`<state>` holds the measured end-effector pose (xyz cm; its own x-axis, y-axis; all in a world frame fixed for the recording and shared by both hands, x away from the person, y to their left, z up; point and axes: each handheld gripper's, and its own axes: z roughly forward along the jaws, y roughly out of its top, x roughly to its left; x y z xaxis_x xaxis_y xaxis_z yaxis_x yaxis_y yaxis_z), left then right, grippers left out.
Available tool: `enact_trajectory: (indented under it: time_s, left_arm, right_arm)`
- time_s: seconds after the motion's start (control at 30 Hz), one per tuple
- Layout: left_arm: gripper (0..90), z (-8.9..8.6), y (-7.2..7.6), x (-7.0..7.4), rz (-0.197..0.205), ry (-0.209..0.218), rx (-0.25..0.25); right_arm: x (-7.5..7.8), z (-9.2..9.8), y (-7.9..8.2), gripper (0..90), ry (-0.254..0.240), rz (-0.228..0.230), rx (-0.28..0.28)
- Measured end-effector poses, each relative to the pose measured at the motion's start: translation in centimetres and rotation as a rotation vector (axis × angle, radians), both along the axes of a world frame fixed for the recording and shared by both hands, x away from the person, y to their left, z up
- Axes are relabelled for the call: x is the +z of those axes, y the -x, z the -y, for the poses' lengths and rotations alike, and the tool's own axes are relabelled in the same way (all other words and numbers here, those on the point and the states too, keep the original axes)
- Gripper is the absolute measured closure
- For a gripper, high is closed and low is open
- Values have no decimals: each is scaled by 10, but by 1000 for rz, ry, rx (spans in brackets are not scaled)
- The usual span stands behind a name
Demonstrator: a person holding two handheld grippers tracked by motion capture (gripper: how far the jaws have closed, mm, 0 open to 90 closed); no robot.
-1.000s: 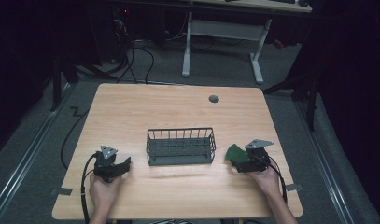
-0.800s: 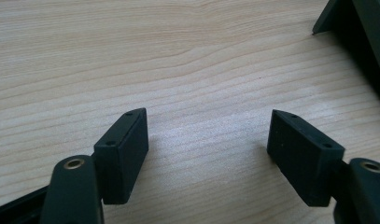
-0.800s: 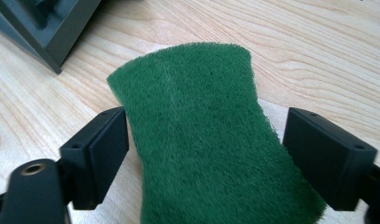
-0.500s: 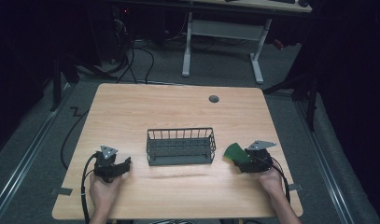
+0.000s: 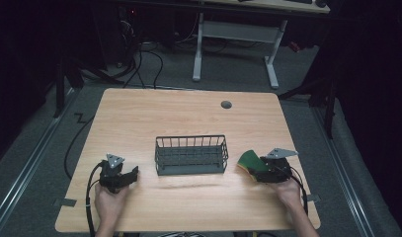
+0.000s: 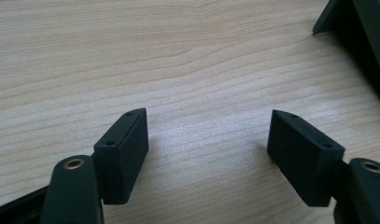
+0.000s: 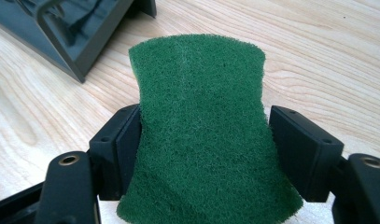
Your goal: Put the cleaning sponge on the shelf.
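1. The table (image 5: 188, 113) has a pale wood-grain top, smooth with a soft satin sheen.
2. The basket (image 5: 191, 155) is dark wire, seemingly coated metal; in the right gripper view its base (image 7: 75, 32) looks smooth and slightly glossy.
3. The scouring pad (image 7: 201, 130) is green, fibrous, rough and matt.
4. The left gripper (image 6: 208, 154) and the right gripper (image 7: 206, 154) have matt black plastic-looking jaws with brass-coloured inserts.
5. The grommet (image 5: 226, 104) in the tabletop looks like grey plastic.
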<state>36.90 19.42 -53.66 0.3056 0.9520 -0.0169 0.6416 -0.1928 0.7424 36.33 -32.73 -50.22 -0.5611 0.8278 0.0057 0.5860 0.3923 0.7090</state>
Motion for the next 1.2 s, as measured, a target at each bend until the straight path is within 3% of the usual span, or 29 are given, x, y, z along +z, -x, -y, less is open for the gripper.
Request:
enact_trajectory:
  time_s: [0.17, 0.47, 0.9, 1.2]
  left_arm:
    - [296, 0, 0, 0, 0, 0, 0]
    - [295, 0, 0, 0, 1, 1, 2]
    - [294, 0, 0, 0, -1, 1, 0]
    - [294, 0, 0, 0, 0, 2, 1]
  right_arm:
    - [6, 2, 2, 288, -28, -8, -10]
    - [24, 0, 4, 293, -85, 20, -7]
    - [45, -7, 1, 294, -121, 31, -18]
    - [62, -15, -5, 295, -119, 64, 11]
